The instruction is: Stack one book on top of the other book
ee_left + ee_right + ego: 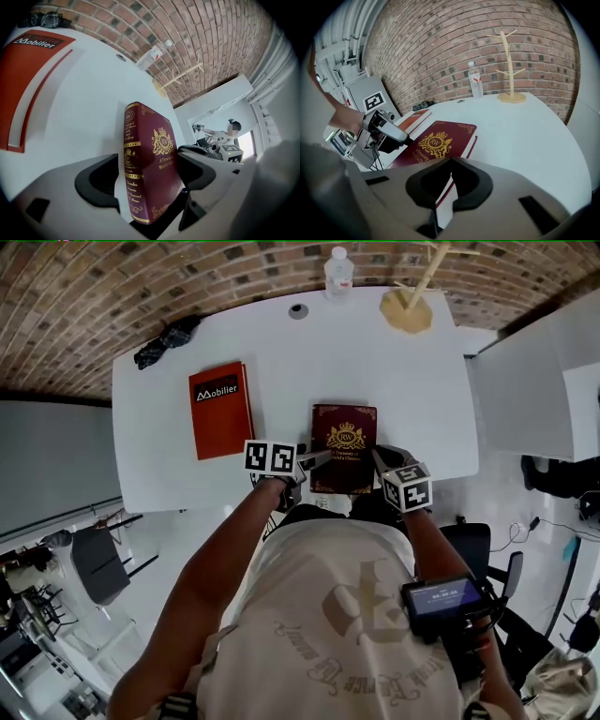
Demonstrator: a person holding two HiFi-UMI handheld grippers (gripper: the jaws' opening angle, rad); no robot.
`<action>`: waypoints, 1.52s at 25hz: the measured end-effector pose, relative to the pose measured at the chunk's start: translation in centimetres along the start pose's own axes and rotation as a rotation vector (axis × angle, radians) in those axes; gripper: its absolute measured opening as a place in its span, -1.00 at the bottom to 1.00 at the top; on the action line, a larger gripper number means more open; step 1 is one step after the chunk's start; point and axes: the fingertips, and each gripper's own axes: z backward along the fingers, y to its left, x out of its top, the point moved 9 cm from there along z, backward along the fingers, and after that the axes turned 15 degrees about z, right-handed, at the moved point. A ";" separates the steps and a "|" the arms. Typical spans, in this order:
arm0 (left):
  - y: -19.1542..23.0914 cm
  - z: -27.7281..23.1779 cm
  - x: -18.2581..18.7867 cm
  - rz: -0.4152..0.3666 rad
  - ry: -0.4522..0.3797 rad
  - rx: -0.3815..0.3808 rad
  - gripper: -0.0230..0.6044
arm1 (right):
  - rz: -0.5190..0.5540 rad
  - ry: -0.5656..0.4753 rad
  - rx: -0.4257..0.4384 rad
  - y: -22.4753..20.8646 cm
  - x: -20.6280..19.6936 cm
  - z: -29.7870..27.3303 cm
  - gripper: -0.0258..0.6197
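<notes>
On the left of the white surface [281,352], the red book [221,409] lies flat and well apart from the rest, so it probably serves as the base of the stack. Nearer the front edge, the left gripper [314,462] has its fingers spread wide around the spine corner of the maroon book [345,442] without pressing it. The right gripper [382,461] pinches the opposite near corner, at the page side, I judge to steady the book for lifting.
</notes>
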 end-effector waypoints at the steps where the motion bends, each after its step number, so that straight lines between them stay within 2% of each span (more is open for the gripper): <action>1: 0.1 -0.2 0.1 0.003 0.012 0.004 0.27 | -0.001 -0.001 0.001 0.0 0.0 0.0 -0.85; 8: 0.1 -1.6 0.4 0.031 0.072 -0.008 0.27 | 0.005 0.000 0.011 -0.1 -0.1 -0.1 -0.85; 15: -0.1 -2.5 -0.2 0.001 0.104 0.053 0.27 | 0.003 -0.017 0.024 -0.2 -0.2 -0.1 -0.85; 24: -0.6 -2.0 -0.1 0.049 0.087 0.027 0.27 | 0.031 -0.023 0.037 -0.3 -0.2 0.0 -0.85; 31: -1.6 -0.1 -0.1 0.082 0.075 -0.075 0.27 | -0.014 -0.059 0.052 -0.9 -1.1 0.2 -0.85; 38: -1.2 -0.4 -0.1 0.093 0.091 -0.054 0.27 | -0.021 -0.087 0.067 -0.9 -1.2 0.2 -0.85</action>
